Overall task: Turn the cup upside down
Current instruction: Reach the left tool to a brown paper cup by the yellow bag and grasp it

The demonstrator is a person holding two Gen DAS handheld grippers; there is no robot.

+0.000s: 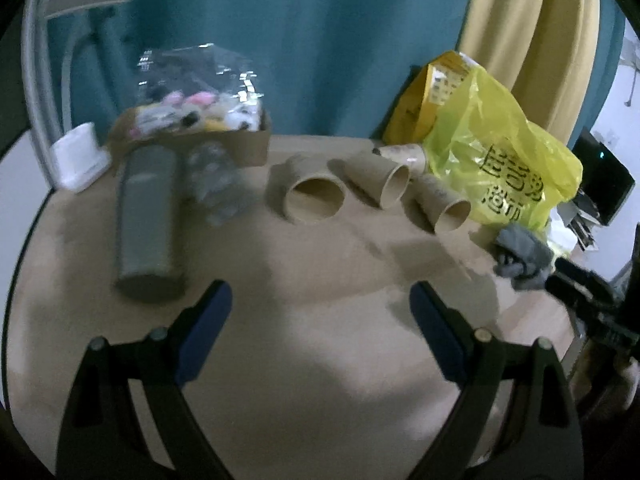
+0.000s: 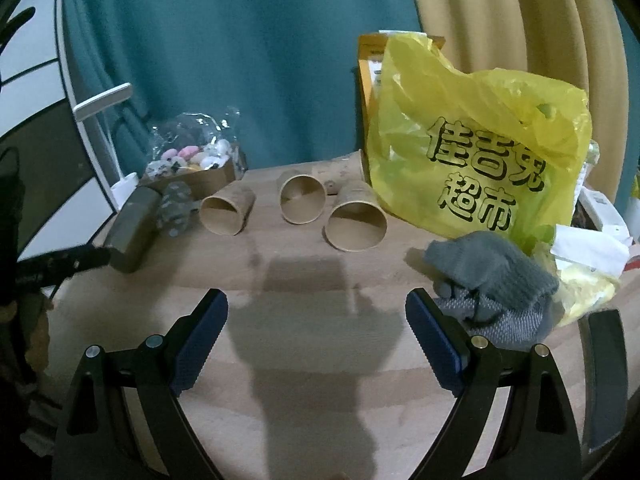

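Both grippers spread, empty: left gripper (image 1: 320, 300), right gripper (image 2: 316, 308). Pinch nearest cup (image 2: 356, 224) mid-wall, rotate rim down w/o crushing.

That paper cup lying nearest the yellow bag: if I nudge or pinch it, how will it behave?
The paper cup lies on its side with its mouth toward the camera, so a nudge would probably roll it in a curve, since it tapers. It looks thin and empty: likely light, and a hard pinch from the open right gripper may crush it.

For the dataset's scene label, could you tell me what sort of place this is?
Probably a room in a home: a cluttered wooden table before teal curtains, with a yellow supermarket bag, paper cups and grey gloves.
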